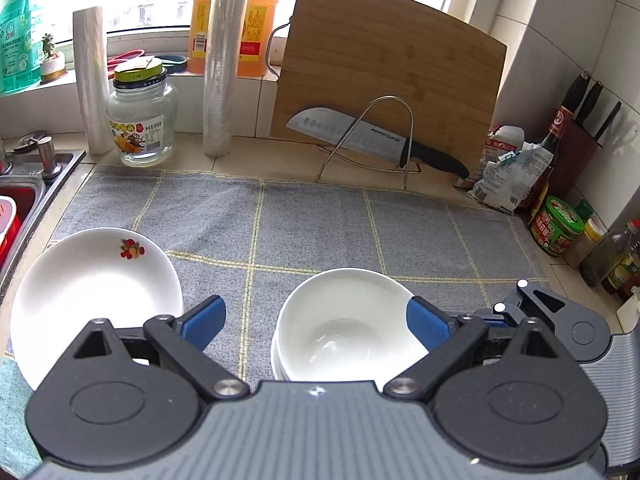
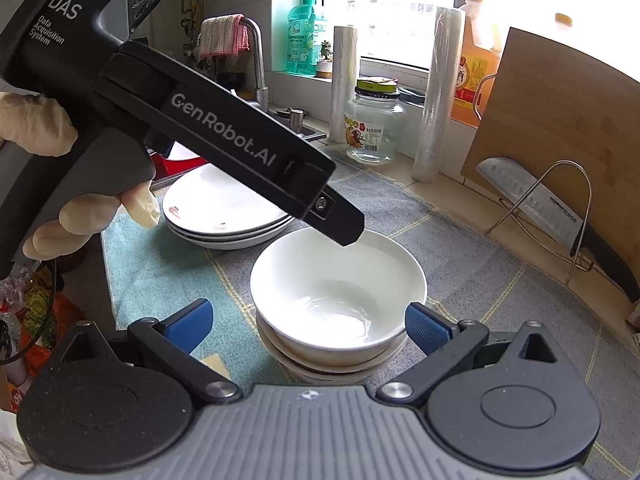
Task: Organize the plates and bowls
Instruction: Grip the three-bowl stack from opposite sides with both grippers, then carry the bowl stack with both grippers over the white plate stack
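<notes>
A stack of white bowls (image 1: 340,328) stands on the grey checked mat (image 1: 320,224). It also shows in the right wrist view (image 2: 336,292). A stack of white plates (image 1: 92,296) with a fruit print sits to its left, seen too in the right wrist view (image 2: 224,212). My left gripper (image 1: 316,324) is open and empty, its blue pads either side of the bowls' left half. My right gripper (image 2: 308,326) is open and empty, its pads flanking the bowl stack. The left gripper's body (image 2: 240,144) hangs over the bowls in the right wrist view.
A cutting board (image 1: 384,76) and a knife (image 1: 372,136) on a wire rack stand at the back. A glass jar (image 1: 142,120), film rolls (image 1: 218,60) and oil jug (image 1: 232,20) line the rear. Sink (image 1: 24,192) at left; bottles and jars (image 1: 556,228) at right.
</notes>
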The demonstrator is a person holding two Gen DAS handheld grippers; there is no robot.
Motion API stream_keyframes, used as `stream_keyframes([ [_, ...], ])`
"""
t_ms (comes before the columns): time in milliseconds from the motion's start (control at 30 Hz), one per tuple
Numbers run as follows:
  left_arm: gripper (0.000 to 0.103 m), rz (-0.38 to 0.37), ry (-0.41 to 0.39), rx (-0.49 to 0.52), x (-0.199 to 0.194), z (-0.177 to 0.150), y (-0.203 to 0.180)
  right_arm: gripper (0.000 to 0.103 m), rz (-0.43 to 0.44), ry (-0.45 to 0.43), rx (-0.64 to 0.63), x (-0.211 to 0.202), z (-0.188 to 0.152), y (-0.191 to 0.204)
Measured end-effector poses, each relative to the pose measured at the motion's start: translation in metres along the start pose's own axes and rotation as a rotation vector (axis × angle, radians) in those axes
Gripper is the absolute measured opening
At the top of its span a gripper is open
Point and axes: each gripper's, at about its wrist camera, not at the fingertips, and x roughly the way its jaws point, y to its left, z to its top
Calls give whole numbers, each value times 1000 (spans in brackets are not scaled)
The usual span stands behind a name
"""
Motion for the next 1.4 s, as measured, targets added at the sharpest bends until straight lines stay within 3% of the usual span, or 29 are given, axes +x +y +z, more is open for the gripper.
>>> stream_keyframes([
  [233,100,-45,-65,79,-12,-12,7,103,-53,33,34,-4,-10,-2],
  [367,101,-75,-82,141,-16,-27,16,103,-94,95,78,2,-24,-9],
  [633,101,-143,1,242,-1,-66,32,103,-149,225,151,31,-49,-10],
  [933,101,-153,66,288,21,-82,29,103,-92,284,90,57,-53,-8],
  [1333,101,-77,140,438,38,-74,6,103,-6,193,-20,55,-63,-16],
  [1400,101,-94,153,463,43,-72,4,103,-3,192,-22,54,-63,-15],
])
